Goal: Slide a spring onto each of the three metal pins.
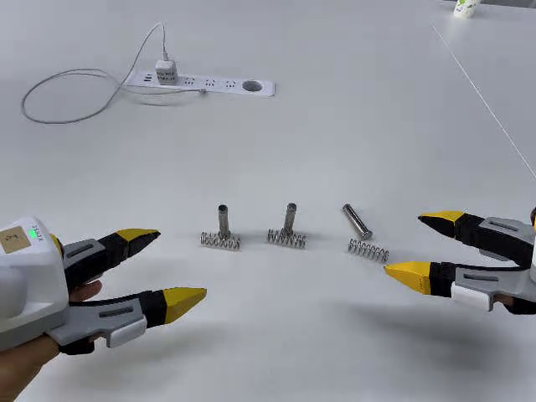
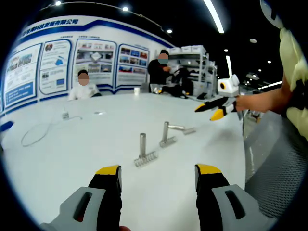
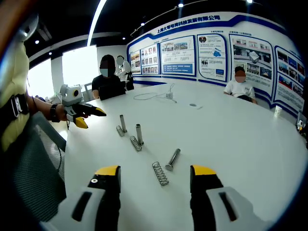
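Two metal pins stand upright on the white table: the left pin (image 1: 224, 219) and the middle pin (image 1: 290, 217). A spring lies at the foot of each: the left spring (image 1: 220, 240) and the middle spring (image 1: 286, 239). A third pin (image 1: 357, 221) lies flat, with a third spring (image 1: 368, 249) beside it. My left gripper (image 1: 172, 270) is open at the near left, well short of the left pin (image 2: 143, 145). My right gripper (image 1: 423, 247) is open at the right, close to the lying pin (image 3: 173, 159) and its spring (image 3: 160, 173).
A white power strip (image 1: 201, 83) with a plugged charger and a looped cable (image 1: 59, 99) lies at the far left of the table. Across the table sit several people. A small white bottle (image 1: 466, 7) stands at the far right.
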`<state>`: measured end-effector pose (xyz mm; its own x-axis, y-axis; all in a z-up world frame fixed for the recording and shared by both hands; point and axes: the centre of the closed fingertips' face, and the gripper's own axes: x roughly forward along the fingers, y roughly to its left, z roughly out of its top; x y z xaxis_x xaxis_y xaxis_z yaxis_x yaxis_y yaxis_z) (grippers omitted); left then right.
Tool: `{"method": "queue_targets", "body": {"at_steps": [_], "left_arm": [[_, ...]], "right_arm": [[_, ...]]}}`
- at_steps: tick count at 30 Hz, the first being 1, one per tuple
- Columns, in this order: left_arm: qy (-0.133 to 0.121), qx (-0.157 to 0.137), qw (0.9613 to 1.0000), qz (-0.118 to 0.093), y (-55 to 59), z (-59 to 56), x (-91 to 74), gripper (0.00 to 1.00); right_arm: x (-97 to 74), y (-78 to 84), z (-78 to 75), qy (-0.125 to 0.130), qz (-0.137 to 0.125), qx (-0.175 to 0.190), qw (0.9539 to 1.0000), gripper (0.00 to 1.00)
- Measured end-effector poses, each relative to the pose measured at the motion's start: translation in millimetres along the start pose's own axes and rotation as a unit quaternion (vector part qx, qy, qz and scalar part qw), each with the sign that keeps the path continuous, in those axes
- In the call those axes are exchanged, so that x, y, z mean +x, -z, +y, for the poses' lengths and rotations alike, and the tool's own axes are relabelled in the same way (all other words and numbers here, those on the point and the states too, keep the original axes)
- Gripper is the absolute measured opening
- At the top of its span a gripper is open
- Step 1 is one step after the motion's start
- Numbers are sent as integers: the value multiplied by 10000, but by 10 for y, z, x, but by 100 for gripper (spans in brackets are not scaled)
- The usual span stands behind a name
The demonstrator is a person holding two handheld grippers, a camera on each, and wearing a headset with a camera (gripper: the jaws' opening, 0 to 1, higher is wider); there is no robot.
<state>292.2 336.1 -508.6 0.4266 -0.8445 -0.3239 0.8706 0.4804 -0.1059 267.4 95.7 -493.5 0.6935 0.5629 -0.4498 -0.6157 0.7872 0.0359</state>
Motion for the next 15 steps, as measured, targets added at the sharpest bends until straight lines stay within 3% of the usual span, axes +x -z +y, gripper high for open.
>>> {"method": "queue_targets", "body": {"at_steps": [15], "left_arm": [[8,4,10000,-24,-7,-18,-1,63]], "right_arm": [[-5,-38,-38,68,12,69,10000,56]]}}
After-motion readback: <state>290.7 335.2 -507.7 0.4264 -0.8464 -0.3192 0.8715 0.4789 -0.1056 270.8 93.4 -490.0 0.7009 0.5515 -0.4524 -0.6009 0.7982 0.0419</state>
